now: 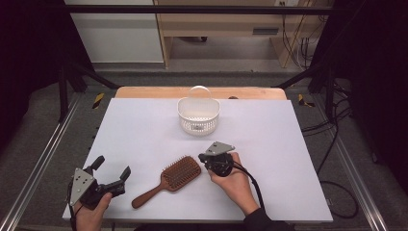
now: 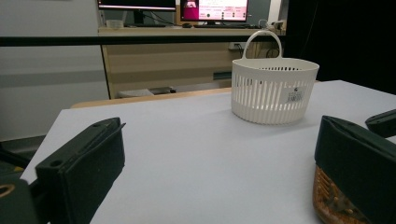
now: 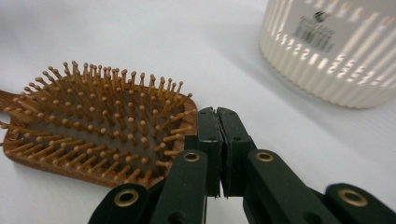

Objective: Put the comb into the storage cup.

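1. Left claw [image 1: 111, 174] rests near the white table's [image 1: 144, 125] front edge, jaws spread, grasping nothing.
2. Brown wooden paddle hairbrush [image 1: 168, 180] lies bristles-up between the claws.
3. Right claw [image 3: 218, 122] is clenched empty, just beside the brush head.
4. White slatted plastic basket [image 1: 198, 115] stands farther back.

one wooden hairbrush [image 1: 169, 180], one white basket [image 1: 198, 116], two hand-held grippers

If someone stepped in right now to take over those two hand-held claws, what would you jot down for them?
Left gripper: open, holding nothing, at the near left of the table.
Right gripper: shut on nothing, tips right beside the head of the hairbrush.
Hairbrush: lies flat, bristles up, near the front edge between the two grippers.
White basket: upright at the far middle; what I see of its inside looks empty.
Done: nothing picked up yet.
Left: probably grasp the brush and put it in the basket.
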`<state>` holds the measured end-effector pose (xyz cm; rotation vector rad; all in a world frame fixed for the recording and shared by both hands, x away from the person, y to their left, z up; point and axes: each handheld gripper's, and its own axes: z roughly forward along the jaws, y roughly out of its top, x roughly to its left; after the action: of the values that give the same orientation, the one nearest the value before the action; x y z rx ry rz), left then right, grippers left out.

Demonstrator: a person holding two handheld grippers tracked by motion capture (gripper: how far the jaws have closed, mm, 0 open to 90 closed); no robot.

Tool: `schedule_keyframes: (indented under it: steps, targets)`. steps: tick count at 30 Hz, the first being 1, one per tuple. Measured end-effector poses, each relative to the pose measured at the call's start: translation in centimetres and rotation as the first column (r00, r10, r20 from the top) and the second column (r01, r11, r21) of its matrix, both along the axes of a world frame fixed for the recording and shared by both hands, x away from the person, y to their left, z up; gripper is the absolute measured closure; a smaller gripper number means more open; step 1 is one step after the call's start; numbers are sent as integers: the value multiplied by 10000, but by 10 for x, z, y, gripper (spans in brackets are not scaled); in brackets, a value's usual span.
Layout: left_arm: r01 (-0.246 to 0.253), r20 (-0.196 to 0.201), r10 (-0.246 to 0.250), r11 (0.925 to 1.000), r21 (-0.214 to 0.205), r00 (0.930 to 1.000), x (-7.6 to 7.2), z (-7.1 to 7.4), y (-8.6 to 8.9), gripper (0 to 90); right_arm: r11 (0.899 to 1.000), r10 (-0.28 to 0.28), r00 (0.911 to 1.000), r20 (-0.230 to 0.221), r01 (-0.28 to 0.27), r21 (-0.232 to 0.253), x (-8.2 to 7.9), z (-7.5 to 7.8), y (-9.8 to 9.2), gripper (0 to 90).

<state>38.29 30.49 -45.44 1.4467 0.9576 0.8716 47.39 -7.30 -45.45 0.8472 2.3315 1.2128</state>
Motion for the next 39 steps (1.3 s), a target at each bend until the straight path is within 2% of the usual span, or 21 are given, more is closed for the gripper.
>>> schedule_keyframes:
  steps: [3, 4, 5, 8, 9, 11, 12, 13, 16, 18, 19, 20, 21, 22, 24, 26, 27, 29, 32, 35, 39]
  targets:
    - [75, -152, -75, 10000, -1, 9999, 0, -1, 0, 14, 9975, -332, 9986, 405, 306, 632, -9, 5, -21, 881]
    - [107, -198, -108, 9999, -80, 9997, 0, -1, 0, 14, 9975, -332, 9986, 405, 306, 632, -9, 5, -21, 881]
    - [193, -342, -201, 9995, -258, 9992, 1, -1, -3, 14, 9939, -524, 9968, 609, 461, 1003, -16, 7, -34, 859]
    - [302, -350, -306, 9995, -125, 9989, 2, 1, -7, 15, 9890, -684, 9932, 941, 551, 1374, -23, 9, -47, 797]
    - [339, -344, -341, 9994, -73, 9988, 2, 2, -10, 15, 9829, -996, 9882, 1165, 795, 1663, -29, 7, -58, 690]
    - [421, -284, -418, 9991, 73, 9987, 2, 5, -15, 14, 9758, -1324, 9845, 1146, 1091, 1896, -33, 5, -69, 562]
    - [477, -276, -472, 9988, 150, 9985, 2, 7, -17, 14, 9758, -1324, 9845, 1146, 1091, 1896, -33, 5, -69, 562]
    - [557, -308, -549, 9981, 245, 9980, 2, 8, -20, 14, 9719, -1636, 9804, 1097, 1410, 1885, -38, 4, -82, 389]
    - [773, -329, -761, 9963, 382, 9966, 4, 11, -28, 14, 9677, -1916, 9750, 1121, 1686, 1874, -42, 4, -91, 313]
    - [923, -310, -908, 9943, 530, 9954, 4, 14, -33, 14, 9620, -2204, 9638, 1500, 1894, 1967, -49, 6, -107, 188]
    - [997, -325, -978, 9930, 640, 9947, 4, 16, -36, 14, 9620, -2204, 9638, 1500, 1894, 1967, -49, 6, -107, 188]
    - [1144, -424, -1111, 9897, 860, 9929, 4, 20, -40, 14, 9564, -2490, 9518, 1794, 2124, 2005, -53, 8, -118, 121]
    - [1144, -424, -1111, 9897, 860, 9929, 4, 20, -40, 15, 9564, -2490, 9518, 1794, 2124, 2005, -53, 8, -118, 121]
    - [1246, -612, -1191, 9875, 961, 9910, 4, 22, -43, 16, 9525, -2607, 9440, 2022, 2174, 2131, -56, 9, -128, 100]
    - [1491, -875, -1391, 9814, 1209, 9864, 2, 25, -47, 20, 9540, -2539, 9434, 2134, 2080, 2159, -58, 9, -133, 88]
    - [1737, -1077, -1575, 9712, 1631, 9816, 1, 28, -53, 22, 9543, -2557, 9384, 2324, 2065, 2160, -60, 8, -142, 75]
    - [1850, -1135, -1661, 9653, 1841, 9796, 1, 29, -56, 21, 9488, -2685, 9347, 2329, 2148, 2318, -62, 7, -149, 75]
    - [2216, -1320, -1975, 9536, 2038, 9714, 2, 31, -61, 20, 9484, -2684, 9335, 2378, 2129, 2348, -63, 6, -152, 73]
    - [2475, -1468, -2178, 9409, 2312, 9649, 3, 34, -67, 19, 9508, -2618, 9315, 2525, 2041, 2332, -66, 6, -159, 71]
    - [2583, -1749, -2203, 9365, 2373, 9596, 3, 37, -70, 20, 9521, -2607, 9302, 2584, 2033, 2285, -67, 3, -163, 67]
    - [2466, -1949, -1989, 9328, 2629, 9604, 1, 38, -67, 24, 9468, -2710, 9276, 2573, 2086, 2452, -67, 2, -166, 67]
